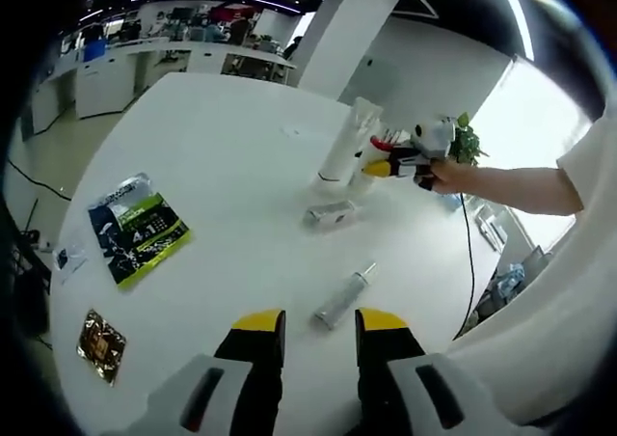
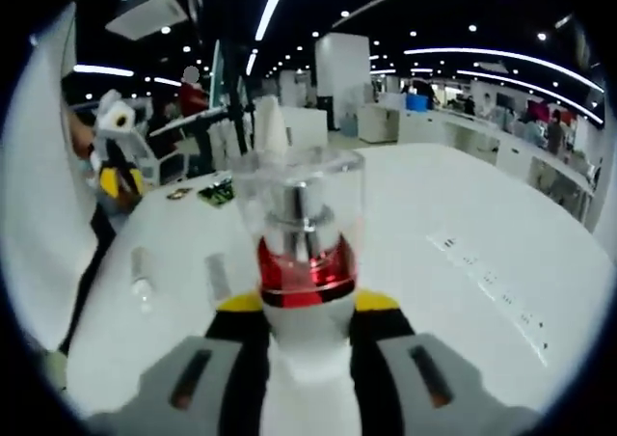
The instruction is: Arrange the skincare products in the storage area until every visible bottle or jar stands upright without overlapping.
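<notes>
Gripping a red-collared pump bottle (image 2: pixel 301 253) between its jaws, the right hand-held gripper (image 2: pixel 299 306) hovers over the white tabletop (image 2: pixel 463 224). Left hand-held gripper (image 1: pixel 319 322) hangs with jaws apart near a lying tube (image 1: pixel 343 296).

We can read nothing for certain: the green and blue packet (image 1: pixel 137 231) lying flat on the white table (image 1: pixel 222 137) carries large pale print that may include a "4", but its wording is too small and blurred for us to make out.
</notes>
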